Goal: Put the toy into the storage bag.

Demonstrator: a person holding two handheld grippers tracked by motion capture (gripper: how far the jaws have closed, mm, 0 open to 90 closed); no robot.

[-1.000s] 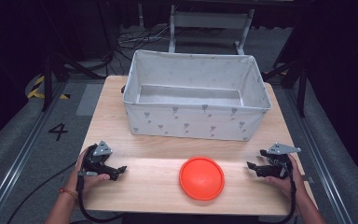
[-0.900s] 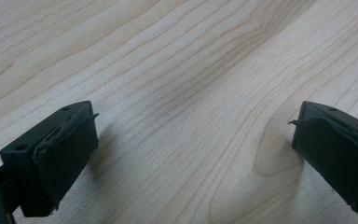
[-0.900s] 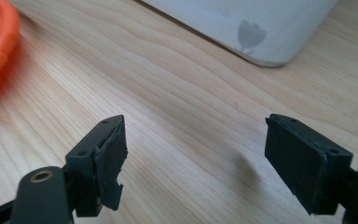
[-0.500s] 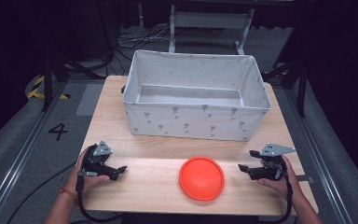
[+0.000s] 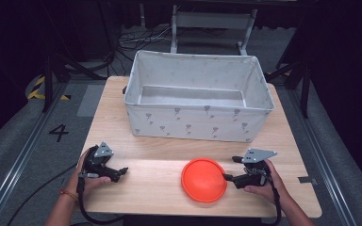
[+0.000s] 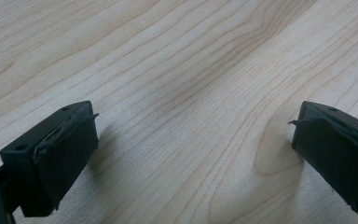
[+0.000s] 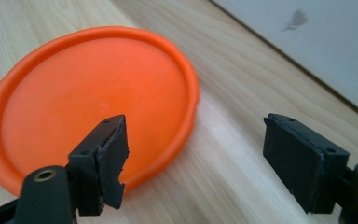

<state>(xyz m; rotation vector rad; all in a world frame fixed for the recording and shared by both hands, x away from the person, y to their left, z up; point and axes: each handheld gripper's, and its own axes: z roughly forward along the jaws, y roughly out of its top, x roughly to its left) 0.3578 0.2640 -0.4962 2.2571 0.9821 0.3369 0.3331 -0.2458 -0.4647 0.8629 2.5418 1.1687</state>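
An orange round plate (image 5: 204,180) lies flat near the table's front edge, right of centre. My right gripper (image 5: 231,168) is open at the plate's right rim. In the right gripper view one of its fingers (image 7: 107,154) hangs over the plate (image 7: 88,98), while the other stands over bare wood, and nothing is gripped. My left gripper (image 5: 121,173) rests open at the front left. Its jaws point right over bare wood in the left gripper view (image 6: 191,140), well apart from the plate.
A white fabric bin (image 5: 200,125) with a small grey pattern stands across the back half of the wooden table (image 5: 146,188); its wall (image 7: 317,37) is close behind the plate. Dark floor, cables and stands surround the table.
My right gripper has moved left along the front edge until one jaw reaches over the plate's right rim. The left gripper and the plate have stayed still.
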